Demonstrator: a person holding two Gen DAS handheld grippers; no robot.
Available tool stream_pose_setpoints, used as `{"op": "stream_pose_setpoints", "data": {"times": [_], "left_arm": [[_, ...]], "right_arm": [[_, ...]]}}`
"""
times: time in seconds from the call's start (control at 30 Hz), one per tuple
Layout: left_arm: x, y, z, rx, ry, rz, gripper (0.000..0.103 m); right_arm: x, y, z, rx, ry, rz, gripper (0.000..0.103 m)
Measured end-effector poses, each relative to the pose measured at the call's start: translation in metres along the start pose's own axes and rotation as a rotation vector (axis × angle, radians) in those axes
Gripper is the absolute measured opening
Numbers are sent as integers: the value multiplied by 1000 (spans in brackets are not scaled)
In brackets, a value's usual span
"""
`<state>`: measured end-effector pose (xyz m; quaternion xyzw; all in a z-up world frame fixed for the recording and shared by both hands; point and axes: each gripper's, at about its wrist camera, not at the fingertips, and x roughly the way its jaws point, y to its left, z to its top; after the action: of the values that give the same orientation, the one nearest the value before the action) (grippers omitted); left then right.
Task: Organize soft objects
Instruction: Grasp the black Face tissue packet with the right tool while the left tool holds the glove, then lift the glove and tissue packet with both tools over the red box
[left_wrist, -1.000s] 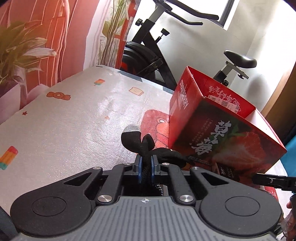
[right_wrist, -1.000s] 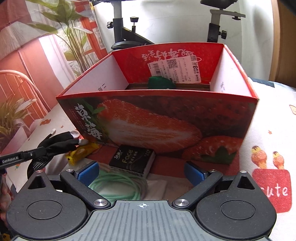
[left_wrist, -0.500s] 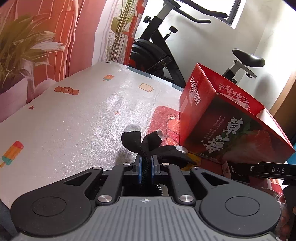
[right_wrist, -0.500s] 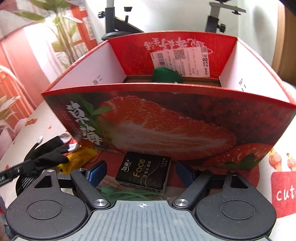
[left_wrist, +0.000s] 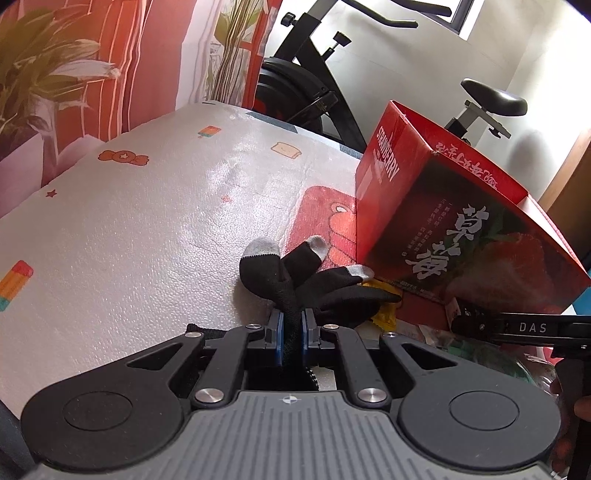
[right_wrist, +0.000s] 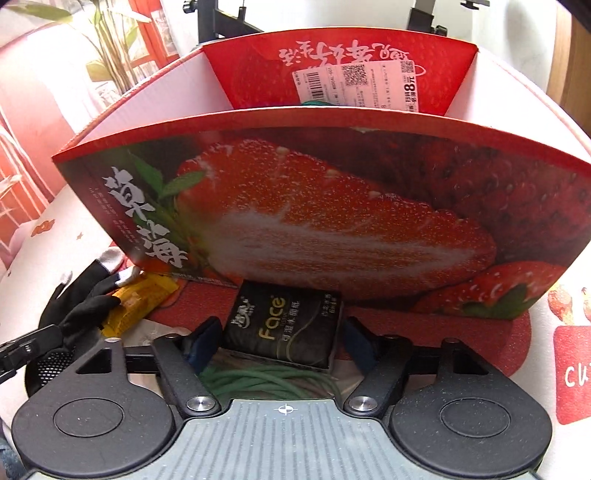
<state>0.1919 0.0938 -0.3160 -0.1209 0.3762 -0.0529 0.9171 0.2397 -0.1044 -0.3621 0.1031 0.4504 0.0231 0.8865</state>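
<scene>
My left gripper is shut on a black glove with grey fingertips, held just left of the red strawberry box. The glove also shows in the right wrist view at the lower left. My right gripper is open, its fingers on either side of a black Face tissue pack that lies against the front wall of the strawberry box. A green item peeks over the wall inside the box.
A yellow packet lies by the glove at the box's corner. A coil of green cord lies under my right gripper. A white patterned cloth covers the table. An exercise bike stands behind it.
My right gripper has moved forward and down, so its open fingers now flank the tissue pack. My left gripper has lifted the glove slightly and its fingers have spread out.
</scene>
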Motion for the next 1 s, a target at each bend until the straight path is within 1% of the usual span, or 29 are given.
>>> {"op": "stream_pose_setpoints", "data": {"times": [0.1, 0.27, 0.4, 0.57, 0.8, 1.0], "left_arm": [[2, 0, 0, -2, 7, -3, 10], [4, -1, -1, 3, 14, -3, 10], [5, -1, 0, 3, 14, -5, 10], [5, 0, 1, 7, 13, -7, 10], [2, -2, 2, 21, 11, -14, 10], [-6, -4, 9, 28, -10, -25, 10]], "right_arm": [[-3, -2, -1, -2, -4, 0, 64], [-10, -12, -3, 31, -18, 21, 63], [-20, -21, -7, 46, -44, 41, 63], [-31, -29, -12, 42, -75, 27, 63], [-43, -37, -17, 47, -101, 43, 63], [-54, -44, -16, 67, -128, 58, 63]]}}
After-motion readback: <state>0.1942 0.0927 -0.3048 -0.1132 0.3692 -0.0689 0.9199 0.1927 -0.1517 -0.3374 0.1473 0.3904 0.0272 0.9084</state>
